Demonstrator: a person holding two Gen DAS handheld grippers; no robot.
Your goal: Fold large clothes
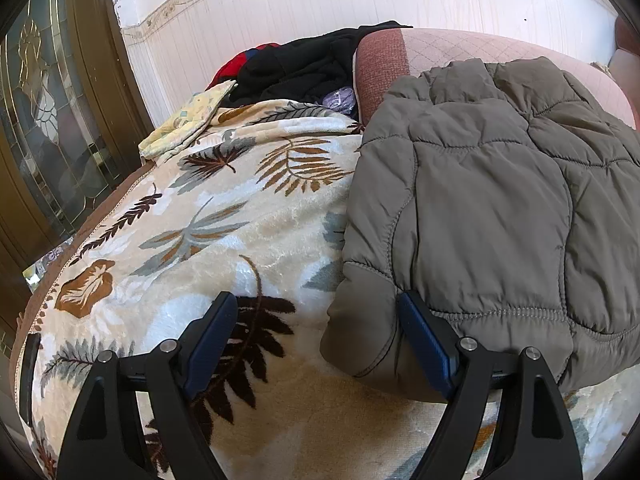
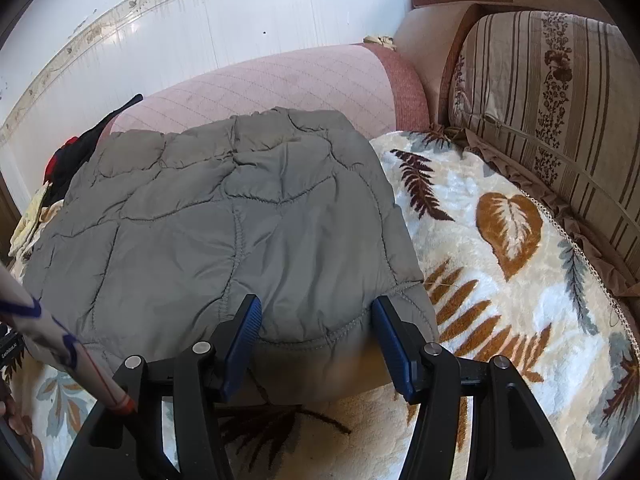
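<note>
A grey quilted jacket (image 1: 500,200) lies folded in a puffy block on the leaf-patterned blanket (image 1: 200,220) that covers the sofa seat. My left gripper (image 1: 316,304) is open at the jacket's near left corner. Its right finger (image 1: 424,340) rests against the hem, and its left finger hovers over bare blanket. In the right wrist view the jacket (image 2: 224,220) fills the middle. My right gripper (image 2: 316,306) is closed partway on the near right hem, which bulges between the two blue pads.
A heap of black and red clothes (image 1: 304,64) and a yellow cloth (image 1: 188,120) sit at the far left end. The pink backrest (image 2: 280,80) rises behind the jacket, with a striped cushion (image 2: 540,100) to the right. A glazed wooden door (image 1: 48,120) stands left. A patterned sleeve (image 2: 40,328) crosses the lower left.
</note>
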